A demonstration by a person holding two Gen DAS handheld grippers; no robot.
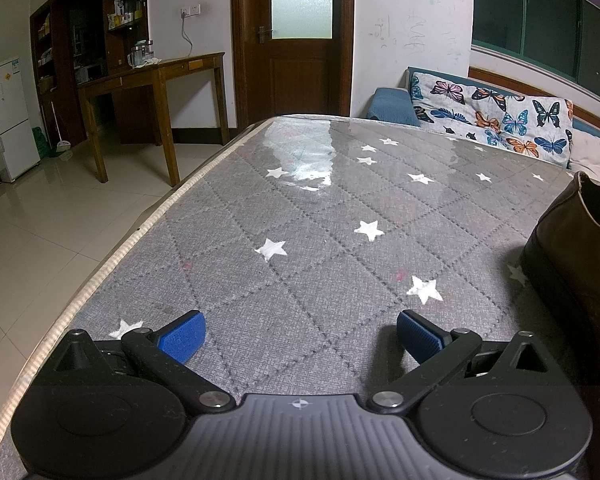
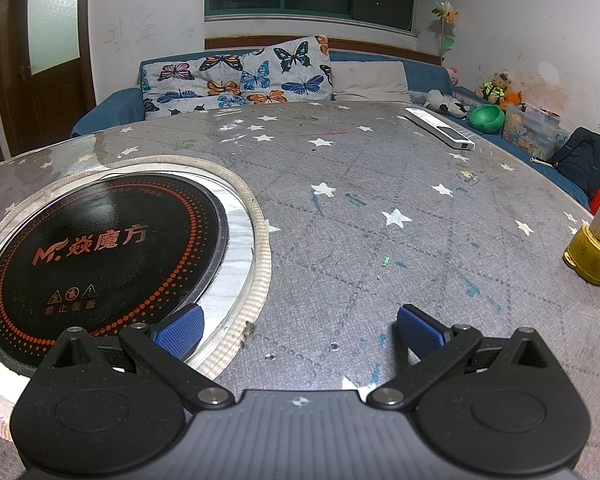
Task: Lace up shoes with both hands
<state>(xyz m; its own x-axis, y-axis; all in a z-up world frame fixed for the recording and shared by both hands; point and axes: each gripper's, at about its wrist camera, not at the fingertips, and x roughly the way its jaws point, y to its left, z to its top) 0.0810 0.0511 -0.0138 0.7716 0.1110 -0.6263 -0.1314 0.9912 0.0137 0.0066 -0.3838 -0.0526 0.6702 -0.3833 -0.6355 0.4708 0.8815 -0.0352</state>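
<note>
Left wrist view: the left hand-held gripper point(image 1: 300, 332) is spread wide, empty, above the counter point(image 1: 300, 208). The brown shoe point(image 1: 572, 256) stands at the right edge of the frame, cropped; its laces are out of view.

Right wrist view: the right hand-held gripper point(image 2: 300, 330) is likewise released, empty. No shoe shows; only the induction hob point(image 2: 100, 256) at lower left, so the left hand seems nearer.

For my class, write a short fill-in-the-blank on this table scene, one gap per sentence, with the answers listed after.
1. Both the left gripper and the right gripper are ____.
2. The brown shoe stands at the ____ edge of the left wrist view.
3. The grey tablecloth is printed with white ____.
4. The round black cooktop bears ____ lettering.

Answers: open; right; stars; orange
</note>
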